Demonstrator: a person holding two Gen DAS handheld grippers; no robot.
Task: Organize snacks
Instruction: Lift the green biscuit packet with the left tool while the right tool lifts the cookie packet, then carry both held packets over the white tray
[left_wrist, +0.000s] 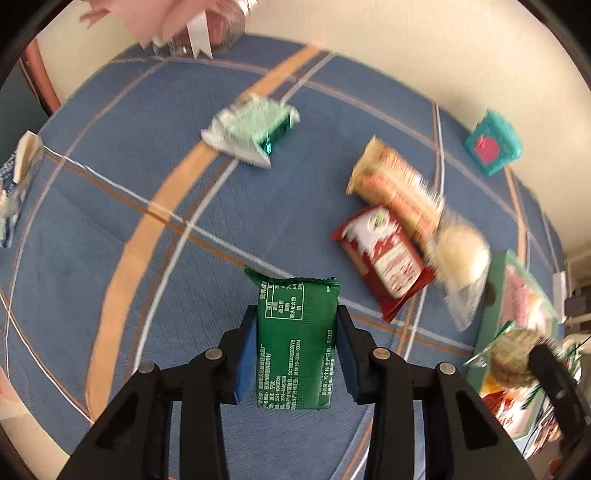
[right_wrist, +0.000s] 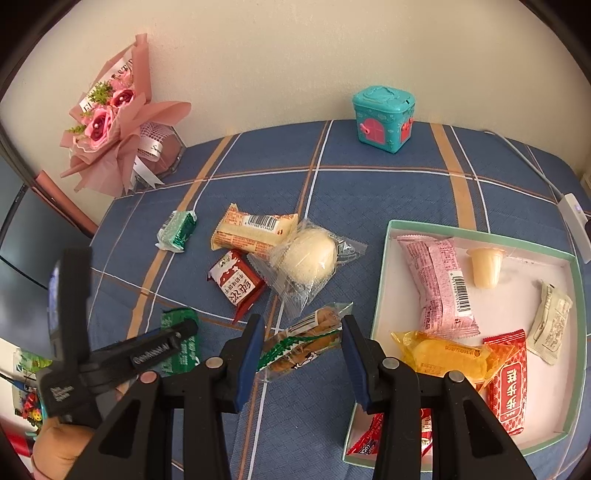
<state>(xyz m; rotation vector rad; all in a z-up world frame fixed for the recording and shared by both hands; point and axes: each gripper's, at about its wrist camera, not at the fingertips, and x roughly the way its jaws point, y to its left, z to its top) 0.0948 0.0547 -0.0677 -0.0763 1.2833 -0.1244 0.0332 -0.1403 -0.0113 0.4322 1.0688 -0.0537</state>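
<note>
Green snack packet (left_wrist: 295, 343) clamped upright in your left hand-held gripper (left_wrist: 297, 332) above the blue plaid counter (left_wrist: 155, 295), your right hand-held gripper (right_wrist: 303, 347) spread wide around a clear-wrapped biscuit pack (right_wrist: 303, 338), green-rimmed tray (right_wrist: 384, 295) of snacks just right.

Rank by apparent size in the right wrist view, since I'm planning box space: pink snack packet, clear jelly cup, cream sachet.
1. Pink snack packet, clearly largest.
2. Cream sachet and clear jelly cup: near alike, not ranked.
</note>
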